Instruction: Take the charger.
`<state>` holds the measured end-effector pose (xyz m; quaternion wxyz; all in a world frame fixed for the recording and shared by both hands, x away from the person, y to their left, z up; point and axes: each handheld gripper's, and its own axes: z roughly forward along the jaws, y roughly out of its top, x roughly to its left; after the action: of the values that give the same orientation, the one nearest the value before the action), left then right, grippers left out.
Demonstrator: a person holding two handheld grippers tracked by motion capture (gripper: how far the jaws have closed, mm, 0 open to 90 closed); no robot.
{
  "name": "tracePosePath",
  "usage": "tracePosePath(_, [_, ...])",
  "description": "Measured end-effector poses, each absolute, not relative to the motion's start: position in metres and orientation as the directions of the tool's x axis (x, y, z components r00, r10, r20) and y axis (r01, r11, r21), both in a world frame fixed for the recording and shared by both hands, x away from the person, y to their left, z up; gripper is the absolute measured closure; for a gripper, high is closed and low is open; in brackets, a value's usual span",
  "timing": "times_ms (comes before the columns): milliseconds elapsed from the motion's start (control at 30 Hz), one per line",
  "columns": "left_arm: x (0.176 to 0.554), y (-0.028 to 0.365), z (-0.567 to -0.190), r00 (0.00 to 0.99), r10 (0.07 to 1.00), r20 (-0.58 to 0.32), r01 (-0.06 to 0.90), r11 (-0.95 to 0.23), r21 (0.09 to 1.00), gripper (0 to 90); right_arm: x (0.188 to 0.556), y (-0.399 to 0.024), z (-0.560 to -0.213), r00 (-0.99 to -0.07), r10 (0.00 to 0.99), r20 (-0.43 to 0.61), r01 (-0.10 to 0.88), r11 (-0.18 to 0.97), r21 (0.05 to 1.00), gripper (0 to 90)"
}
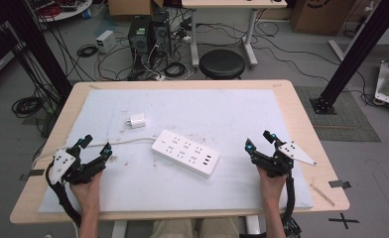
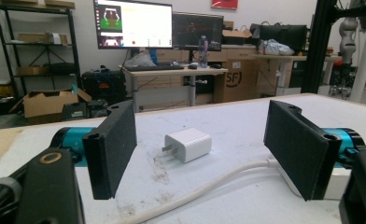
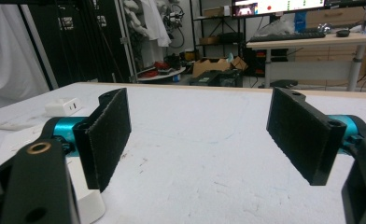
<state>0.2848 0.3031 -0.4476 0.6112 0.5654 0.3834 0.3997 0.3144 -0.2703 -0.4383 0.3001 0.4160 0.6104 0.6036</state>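
Observation:
A white power strip (image 1: 185, 152) lies slanted in the middle of the white mat (image 1: 222, 106). Its white cable (image 1: 128, 141) runs left toward my left gripper (image 1: 96, 145). A small white charger (image 1: 137, 120) sits just beyond the cable. In the left gripper view the charger (image 2: 188, 144) lies ahead between the open jaws of the left gripper (image 2: 204, 135), prongs to the left, with the cable (image 2: 209, 184) crossing nearer. My right gripper (image 1: 259, 140) hovers right of the strip, open and holding nothing. In its own view the right gripper (image 3: 200, 116) has the strip (image 3: 85, 205) at its lower left.
The mat covers a wooden table (image 1: 301, 114). A black stool (image 1: 222, 63) stands past the far edge, with computer towers (image 1: 139, 33) and loose cables on the floor. Monitors (image 2: 133, 24) on a desk stand far behind.

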Motion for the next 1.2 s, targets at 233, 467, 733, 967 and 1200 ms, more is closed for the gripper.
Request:
tracePosePath(233, [0.285,0.302,-0.448,0.389,0.921,-0.007,-0.048,0.027,0.998,25.4,0.315,-0.270,-0.438,-0.480,0.868,0.129,0.139,-0.070,0.988,22.2])
tracePosePath(467, [0.286,0.301,-0.449,0.407,0.913,-0.023,-0.011,0.031,0.999,25.9,0.315,-0.271,-0.438,-0.492,0.860,0.134,0.149,-0.068,0.986,22.3])
tracePosePath(733, [0.287,0.300,-0.449,0.399,0.916,-0.052,0.012,0.051,0.999,25.6,0.315,-0.270,-0.438,-0.489,0.863,0.130,0.147,-0.066,0.987,22.3])
tracePosePath(967, [0.291,0.295,-0.447,0.429,0.903,-0.031,0.045,0.013,0.999,25.7,0.316,-0.269,-0.438,-0.500,0.856,0.130,0.161,-0.056,0.985,22.3])
tracePosePath(1200, [0.295,0.289,-0.435,0.492,0.871,0.000,0.101,-0.057,0.993,23.3,0.317,-0.268,-0.438,-0.498,0.857,0.129,0.167,-0.051,0.985,22.3])
